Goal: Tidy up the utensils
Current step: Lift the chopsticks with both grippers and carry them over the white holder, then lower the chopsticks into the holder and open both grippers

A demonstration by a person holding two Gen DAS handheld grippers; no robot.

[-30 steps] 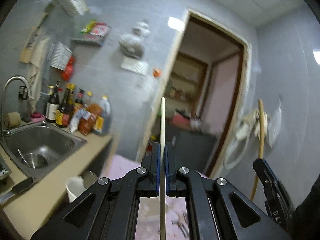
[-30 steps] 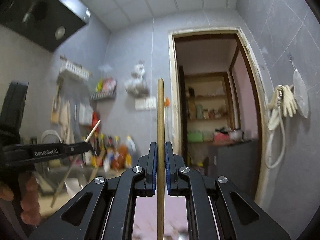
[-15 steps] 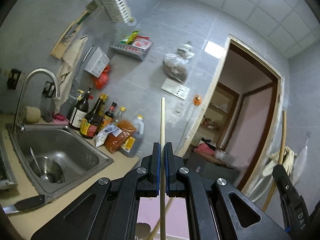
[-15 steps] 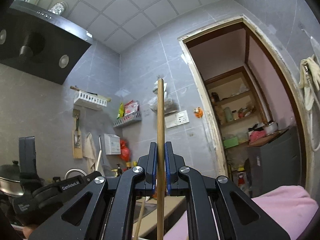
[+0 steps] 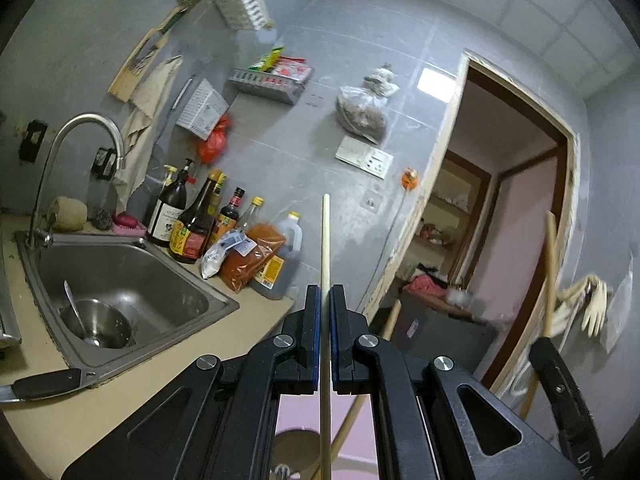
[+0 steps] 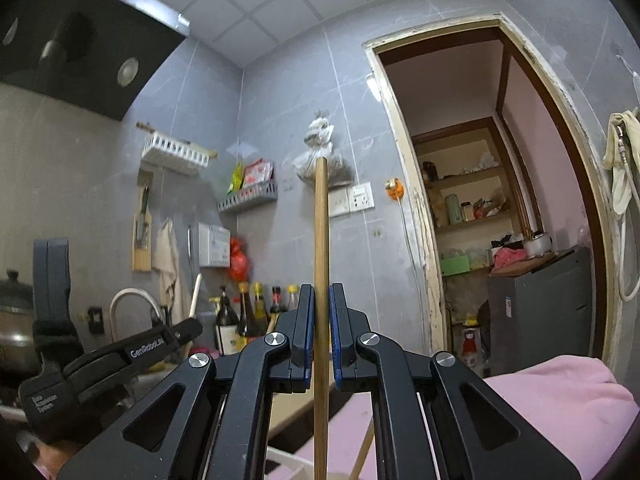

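A thin pale chopstick (image 5: 325, 240) stands upright between the pads of my left gripper (image 5: 325, 292), which is shut on it. My right gripper (image 6: 321, 292) is shut on a thicker brown chopstick (image 6: 321, 232), also upright. In the left wrist view the right gripper's finger (image 5: 560, 400) and its brown chopstick (image 5: 551, 264) show at the right edge. In the right wrist view the left gripper (image 6: 120, 356) sits low on the left with the pale chopstick (image 6: 195, 296) rising from it. Both point roughly level toward the grey tiled wall.
A steel sink (image 5: 168, 276) holds a bowl (image 5: 96, 320) with a spoon (image 5: 74, 304). Sauce bottles (image 5: 192, 224) line the counter's end, and a knife handle (image 5: 48, 384) lies near the sink's front. White slotted racks (image 6: 176, 152) hang on the wall. A doorway (image 6: 500, 200) opens on the right.
Both views have swung from the doorway toward the sink wall, so the sink, bottles and wall racks fill more of the frames. Each gripper keeps its chopstick.
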